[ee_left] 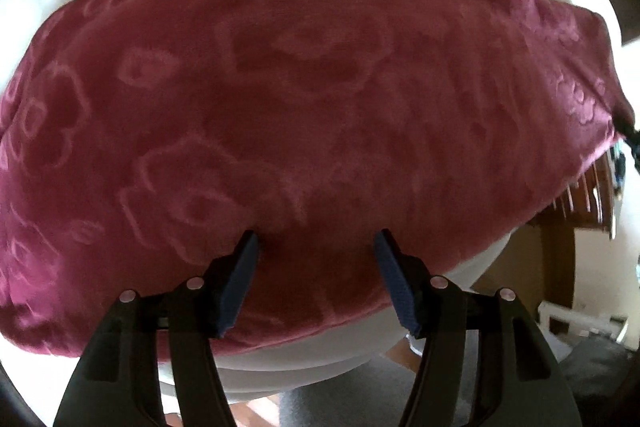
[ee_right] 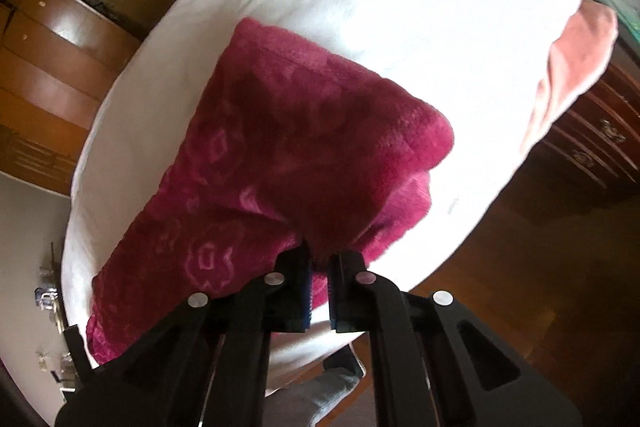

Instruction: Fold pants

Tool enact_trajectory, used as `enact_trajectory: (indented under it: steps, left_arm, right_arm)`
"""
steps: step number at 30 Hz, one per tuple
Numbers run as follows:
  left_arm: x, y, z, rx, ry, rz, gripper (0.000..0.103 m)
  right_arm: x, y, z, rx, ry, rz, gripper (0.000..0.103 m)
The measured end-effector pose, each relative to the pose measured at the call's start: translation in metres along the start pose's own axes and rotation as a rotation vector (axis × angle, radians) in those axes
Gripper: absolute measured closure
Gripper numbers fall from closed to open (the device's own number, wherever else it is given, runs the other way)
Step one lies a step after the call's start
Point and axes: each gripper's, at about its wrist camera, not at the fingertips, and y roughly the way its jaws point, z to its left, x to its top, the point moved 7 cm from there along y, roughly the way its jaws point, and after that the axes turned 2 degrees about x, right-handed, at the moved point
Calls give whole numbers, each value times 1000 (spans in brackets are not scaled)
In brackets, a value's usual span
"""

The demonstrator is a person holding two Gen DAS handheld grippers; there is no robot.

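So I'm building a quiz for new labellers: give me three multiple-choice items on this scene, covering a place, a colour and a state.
1. Where do the pants lie?
A. on a white bed cover
B. on a wooden floor
C. in a drawer

2. What colour are the pants?
A. grey
B. dark red with a paler flower pattern
C. plain blue

3. How does the right claw stand?
A. wide open above the fabric
B. shut on an edge of the pants
C. shut on a pillow

Answers:
1 A: the white bed cover surrounds the fabric in both views.
2 B: pink flower outlines show on the red plush.
3 B: fabric is pinched between its pads, while the left claw is open.
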Motion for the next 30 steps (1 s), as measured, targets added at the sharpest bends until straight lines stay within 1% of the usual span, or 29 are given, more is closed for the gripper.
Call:
enact_trajectory:
  steps: [2, 4, 5, 8, 9, 12, 14, 15, 16, 18, 20, 21, 23, 24, 25, 26, 29, 30]
  left_arm:
    - [-1, -2, 4, 2, 30, 0, 42]
    - [-2, -4, 12, 5, 48, 2, 42]
    - [-3, -3, 16, 5, 51, 7, 42]
    - [-11, 2, 18, 16, 73, 22, 42]
    - [-13, 3, 18, 27, 94, 25, 41]
    - [-17, 5, 16, 54, 136, 27, 39]
    - [-17, 7, 14, 59, 137, 29, 39]
    - [-16, 7, 15, 58, 131, 31, 39]
    - [-15, 7, 17, 57, 123, 32, 39]
    - [-14, 8, 18, 59, 110, 33, 38]
    - [-14, 9, 19, 64, 92, 36, 38]
    - [-13, 8, 20, 69, 80, 36, 38]
    - [-11, 8, 17, 73, 62, 35, 38]
    - [-10, 7, 18, 74, 51, 33, 38]
    - [-9, 5, 18, 75, 35, 29, 38]
    - [-8, 3, 20, 77, 24, 24, 38]
    - [-7, -4, 21, 94, -9, 8, 38]
    - [-8, -4, 20, 97, -17, 7, 38]
  right_arm:
    - [-6, 3, -1, -32, 6, 0, 98]
    - [-14, 16, 3, -70, 4, 11, 98]
    - [-18, 28, -3, -106, -2, 25, 98]
    - [-23, 53, -4, -160, -51, 41, 97]
    - [-23, 58, -3, -173, -62, 44, 97]
    - [-19, 56, 4, -158, -68, 32, 91]
    - [-15, 47, 6, -133, -60, 16, 79]
    - [-14, 42, 2, -125, -52, 5, 68]
    - [-10, 35, -2, -131, -44, -11, 63]
    - [-4, 22, -14, -138, -32, -36, 63]
    - [2, 15, -19, -128, -38, -36, 63]
    - [6, 12, -18, -122, -54, -36, 63]
    - [16, 7, -15, -111, -113, -37, 53]
    - [18, 8, -5, -111, -152, -37, 41]
    - [21, 9, 2, -114, -195, -39, 33]
    - [25, 12, 9, -113, -247, -39, 31]
    - [29, 24, 39, -112, -411, -17, 30]
    - [31, 30, 43, -106, -437, -5, 30]
